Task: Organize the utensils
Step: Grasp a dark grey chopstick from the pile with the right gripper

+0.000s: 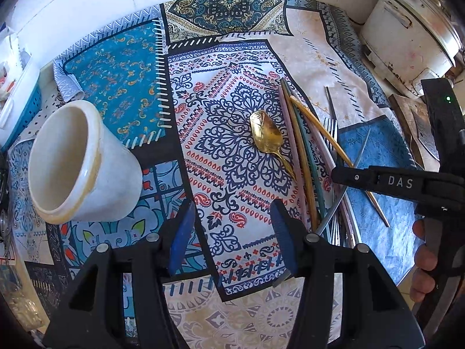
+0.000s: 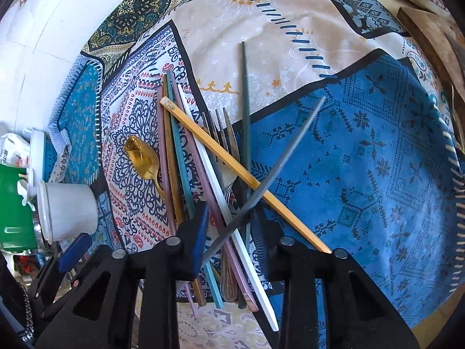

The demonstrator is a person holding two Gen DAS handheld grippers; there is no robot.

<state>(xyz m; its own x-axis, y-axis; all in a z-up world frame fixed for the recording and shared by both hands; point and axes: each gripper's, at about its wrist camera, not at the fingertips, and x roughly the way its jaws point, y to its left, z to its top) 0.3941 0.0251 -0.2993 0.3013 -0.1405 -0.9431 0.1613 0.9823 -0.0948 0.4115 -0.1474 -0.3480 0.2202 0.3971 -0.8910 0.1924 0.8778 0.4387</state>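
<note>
A pile of coloured chopsticks [image 2: 186, 174] lies on the patterned cloth with a gold spoon [image 2: 141, 157] at its left and a silver fork [image 2: 225, 145] under it. The spoon also shows in the left wrist view [image 1: 266, 133]. A white cup [image 1: 78, 163] stands left of the pile; it also shows in the right wrist view [image 2: 68, 209]. My left gripper [image 1: 232, 232] is open and empty above the cloth between cup and pile. My right gripper [image 2: 229, 229] hovers over the near ends of the pile, jaws apart around a grey chopstick [image 2: 279, 160] that looks lifted and blurred.
A white appliance [image 1: 407, 35] stands at the back right, with a wooden board [image 2: 430, 40] beside it. A teal basket [image 1: 26, 110] and a green container [image 2: 14, 203] sit at the left edge. A white wall runs along the back.
</note>
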